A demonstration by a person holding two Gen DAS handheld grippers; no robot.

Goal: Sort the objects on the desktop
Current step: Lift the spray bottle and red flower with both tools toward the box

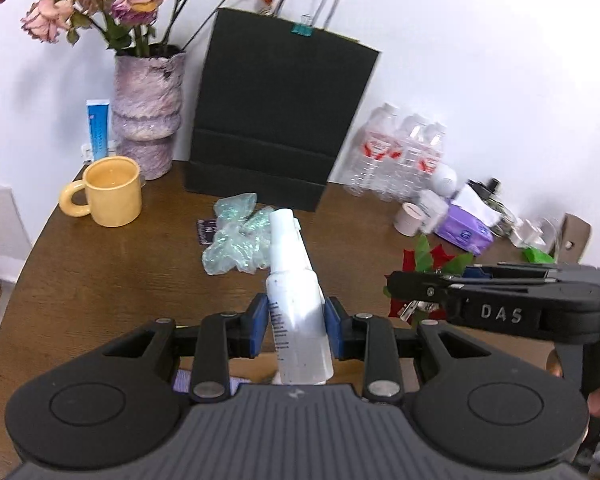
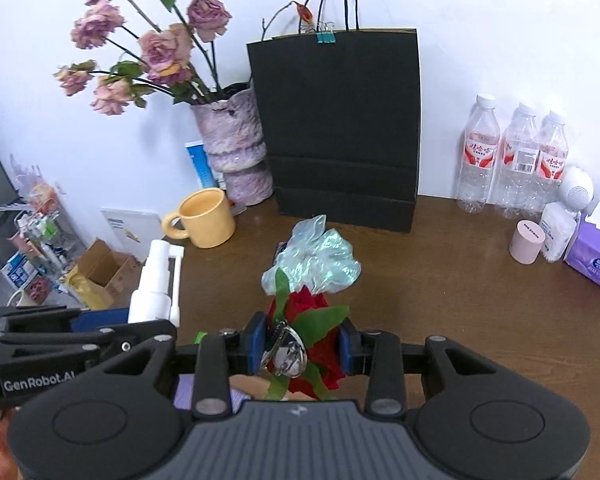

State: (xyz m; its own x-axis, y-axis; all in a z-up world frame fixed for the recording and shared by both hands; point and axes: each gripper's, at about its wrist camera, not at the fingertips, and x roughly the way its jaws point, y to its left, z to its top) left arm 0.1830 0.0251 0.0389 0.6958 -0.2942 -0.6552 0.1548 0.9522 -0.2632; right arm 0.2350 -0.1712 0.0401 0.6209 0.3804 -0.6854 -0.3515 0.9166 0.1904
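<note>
My left gripper (image 1: 296, 326) is shut on a white spray bottle (image 1: 296, 300), nozzle pointing away, held above the brown table (image 1: 100, 272). The same bottle (image 2: 156, 284) shows at the left of the right wrist view. My right gripper (image 2: 303, 346) is shut on a red fabric flower with green leaves and a metal clip (image 2: 308, 332). In the left wrist view that flower (image 1: 424, 264) hangs at the tip of the right gripper, to the right of the bottle. A crumpled pale-green plastic wrap (image 1: 236, 240) lies on the table ahead of both grippers.
A black paper bag (image 1: 276, 112) stands against the wall, with a purple vase of dried roses (image 1: 148, 120) and a yellow mug (image 1: 110, 192) to its left. Three water bottles (image 2: 516, 160), a pink cup (image 2: 526, 242), a purple tissue pack (image 2: 596, 258) and small white items crowd the right side.
</note>
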